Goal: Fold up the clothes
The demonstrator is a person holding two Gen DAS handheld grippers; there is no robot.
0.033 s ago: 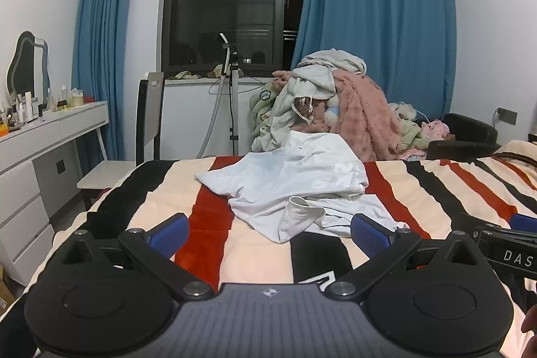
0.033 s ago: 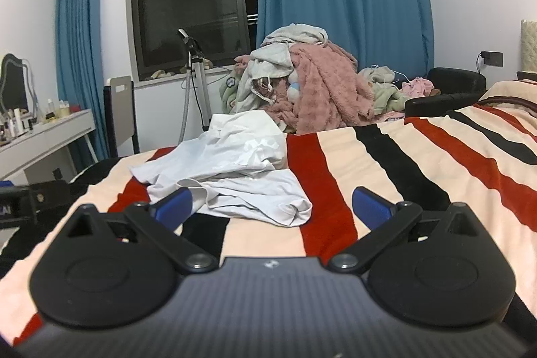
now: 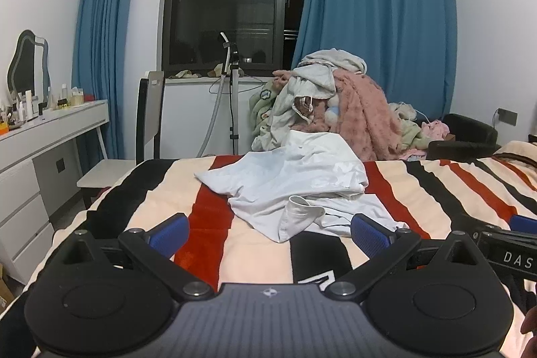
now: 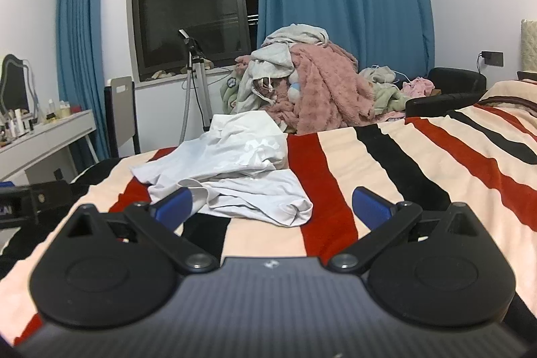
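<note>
A crumpled white garment [image 3: 295,186] lies in a heap on the striped bed [image 3: 419,190], with a sleeve cuff sticking up at its near edge. It also shows in the right wrist view [image 4: 235,170]. My left gripper [image 3: 268,233] is open and empty, just short of the garment's near edge. My right gripper [image 4: 272,207] is open and empty, its left blue pad [image 4: 173,207] near the garment's front edge. The right gripper's body shows at the right edge of the left wrist view [image 3: 506,243].
A big pile of clothes and a pink blanket [image 3: 335,109] rises behind the bed's far edge. A chair [image 3: 147,123] and a white dresser [image 3: 40,149] stand at the left. A tripod [image 3: 233,96] stands by the window. A black armchair [image 3: 466,139] is at the right.
</note>
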